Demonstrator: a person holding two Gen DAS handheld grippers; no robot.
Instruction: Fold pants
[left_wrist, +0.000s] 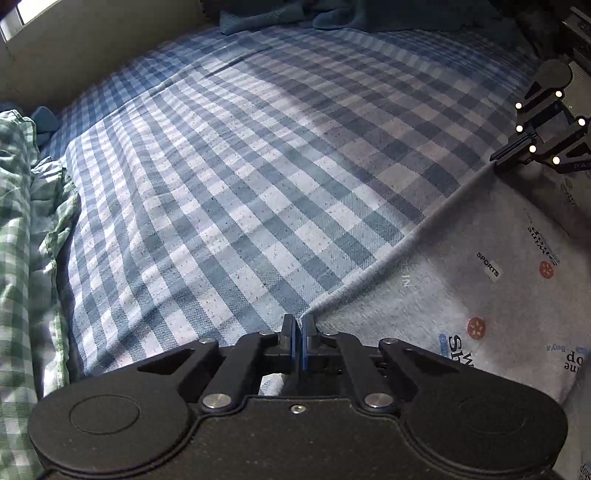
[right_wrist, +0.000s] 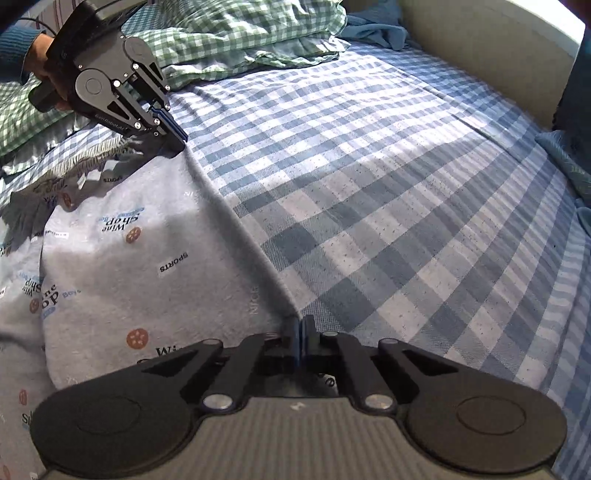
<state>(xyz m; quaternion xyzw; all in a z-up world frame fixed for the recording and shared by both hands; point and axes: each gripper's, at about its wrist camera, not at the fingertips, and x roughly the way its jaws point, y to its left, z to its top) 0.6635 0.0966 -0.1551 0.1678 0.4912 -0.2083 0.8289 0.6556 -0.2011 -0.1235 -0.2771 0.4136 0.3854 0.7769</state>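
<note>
Grey pants (left_wrist: 480, 277) printed with words and small round badges lie on a blue checked bed sheet (left_wrist: 240, 166). Their straight edge runs taut between both grippers. In the left wrist view my left gripper (left_wrist: 299, 322) is shut on the near end of that edge, and my right gripper (left_wrist: 496, 157) pinches the far end at the upper right. In the right wrist view my right gripper (right_wrist: 301, 322) is shut on the edge of the pants (right_wrist: 129, 258). There my left gripper (right_wrist: 181, 138) is shut on the far corner, held by a hand (right_wrist: 40, 48).
A green checked pillow (left_wrist: 22, 258) (right_wrist: 240, 33) lies along one side of the bed. Teal cloth (left_wrist: 369, 14) (right_wrist: 376, 29) is bunched at the far end. A beige wall (left_wrist: 92, 48) (right_wrist: 480, 55) borders the sheet (right_wrist: 406, 184).
</note>
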